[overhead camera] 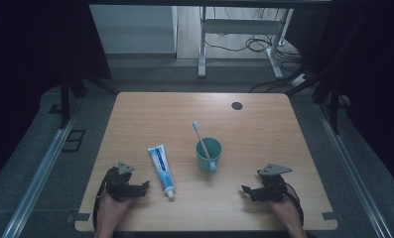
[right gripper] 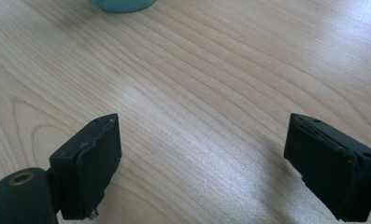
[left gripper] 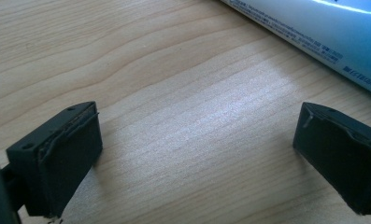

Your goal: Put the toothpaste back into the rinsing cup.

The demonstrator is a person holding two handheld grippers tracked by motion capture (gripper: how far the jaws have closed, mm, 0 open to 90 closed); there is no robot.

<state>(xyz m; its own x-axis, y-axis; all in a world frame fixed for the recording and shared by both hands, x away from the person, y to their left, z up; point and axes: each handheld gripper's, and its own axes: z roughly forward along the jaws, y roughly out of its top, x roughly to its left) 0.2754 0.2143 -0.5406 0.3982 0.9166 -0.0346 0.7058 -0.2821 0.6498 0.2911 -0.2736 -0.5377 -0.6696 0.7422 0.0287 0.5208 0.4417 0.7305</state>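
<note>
A teal mug [overhead camera: 208, 154] stands near the middle of the wooden table [overhead camera: 150, 114] with a white and pink toothbrush [overhead camera: 200, 137] leaning in it. A blue and white toothpaste tube [overhead camera: 161, 170] lies flat to the mug's left, cap toward the front edge. My left gripper [overhead camera: 144, 186] rests open near the front left, its tips a short way left of the tube's cap; the tube [left gripper: 314, 32] crosses the upper right of the left gripper view. My right gripper [overhead camera: 244, 191] rests open at the front right, pointing toward the mug's base [right gripper: 122, 4]. Nothing lies between either pair of jaws.
A dark round grommet [overhead camera: 236, 105] sits in the table's far right part. Beyond the table are a white desk frame [overhead camera: 239, 34] and floor cables [overhead camera: 256, 44]. Metal rails [overhead camera: 40, 168] run along both sides of the table.
</note>
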